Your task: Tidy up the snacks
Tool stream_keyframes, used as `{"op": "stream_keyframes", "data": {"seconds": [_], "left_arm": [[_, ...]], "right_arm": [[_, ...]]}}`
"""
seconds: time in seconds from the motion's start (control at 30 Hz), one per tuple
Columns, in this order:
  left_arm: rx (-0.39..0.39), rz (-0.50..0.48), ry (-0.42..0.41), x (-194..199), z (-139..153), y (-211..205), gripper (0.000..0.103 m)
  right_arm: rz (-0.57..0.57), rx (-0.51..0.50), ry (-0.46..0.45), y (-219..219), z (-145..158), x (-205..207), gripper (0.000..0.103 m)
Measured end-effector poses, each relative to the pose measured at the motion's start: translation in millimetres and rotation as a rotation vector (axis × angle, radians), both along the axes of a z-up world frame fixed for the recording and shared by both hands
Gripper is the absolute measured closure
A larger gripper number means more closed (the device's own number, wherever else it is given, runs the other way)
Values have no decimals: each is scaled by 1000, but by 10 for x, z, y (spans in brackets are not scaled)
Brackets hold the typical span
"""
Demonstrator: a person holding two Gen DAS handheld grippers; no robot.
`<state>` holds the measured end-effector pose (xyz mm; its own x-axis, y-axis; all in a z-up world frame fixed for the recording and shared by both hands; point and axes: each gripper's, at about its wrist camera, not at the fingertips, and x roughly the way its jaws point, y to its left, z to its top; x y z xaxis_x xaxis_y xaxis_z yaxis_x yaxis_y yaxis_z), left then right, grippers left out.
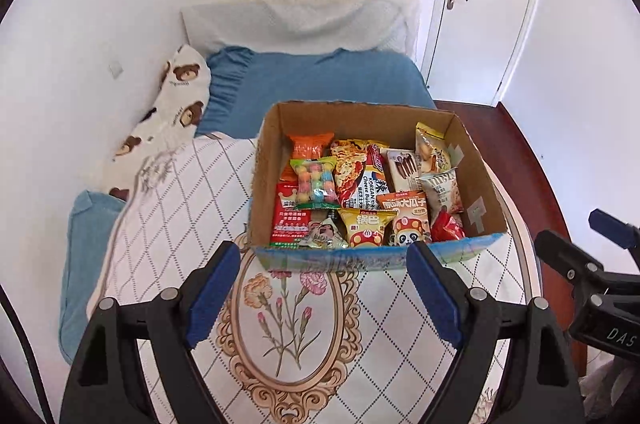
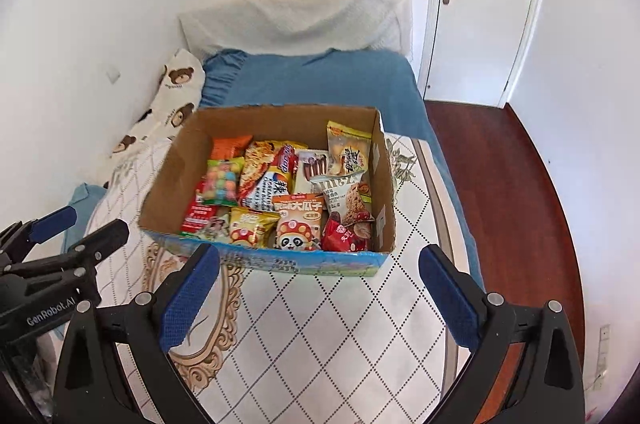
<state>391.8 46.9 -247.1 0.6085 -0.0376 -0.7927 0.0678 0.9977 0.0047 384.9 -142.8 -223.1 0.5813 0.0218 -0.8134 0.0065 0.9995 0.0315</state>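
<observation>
An open cardboard box (image 1: 478, 176) (image 2: 168, 172) stands on a quilted mat on the bed and holds several snack packets, among them a colourful candy bag (image 1: 314, 182) (image 2: 222, 182), a panda packet (image 1: 408, 224) (image 2: 298, 224) and a red packet (image 1: 448, 228) (image 2: 344, 234). My left gripper (image 1: 322, 258) is open and empty just in front of the box's near wall. My right gripper (image 2: 320, 260) is open and empty, also just short of the near wall. Each gripper shows at the side of the other's view, the right one (image 1: 588, 240) and the left one (image 2: 76, 224).
The white quilted mat (image 1: 292, 324) (image 2: 320, 336) with a flower print covers the bed's near part. A blue sheet (image 1: 320, 76), a bear-print pillow (image 1: 176, 104) and a white headboard cover (image 1: 300, 16) lie behind. Wooden floor (image 2: 512, 184) and a white door (image 2: 484, 4) are at the right.
</observation>
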Motion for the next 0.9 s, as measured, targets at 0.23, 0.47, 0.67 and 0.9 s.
{"op": "stream_keyframes", "data": {"seconds": [0.23, 0.47, 0.67, 0.9], "left_arm": [[11, 35, -84, -559, 334, 38, 18], [-39, 47, -132, -935, 582, 106, 18], [-68, 50, -148, -1198, 726, 149, 18], [-43, 34, -170, -1263, 772, 83, 18]], "right_arm": [[-14, 5, -115, 20, 494, -648, 1], [-25, 11, -182, 19, 852, -1110, 1], [-26, 21, -215, 56, 1064, -1441, 1], [-18, -12, -240, 114, 1190, -1621, 1]]}}
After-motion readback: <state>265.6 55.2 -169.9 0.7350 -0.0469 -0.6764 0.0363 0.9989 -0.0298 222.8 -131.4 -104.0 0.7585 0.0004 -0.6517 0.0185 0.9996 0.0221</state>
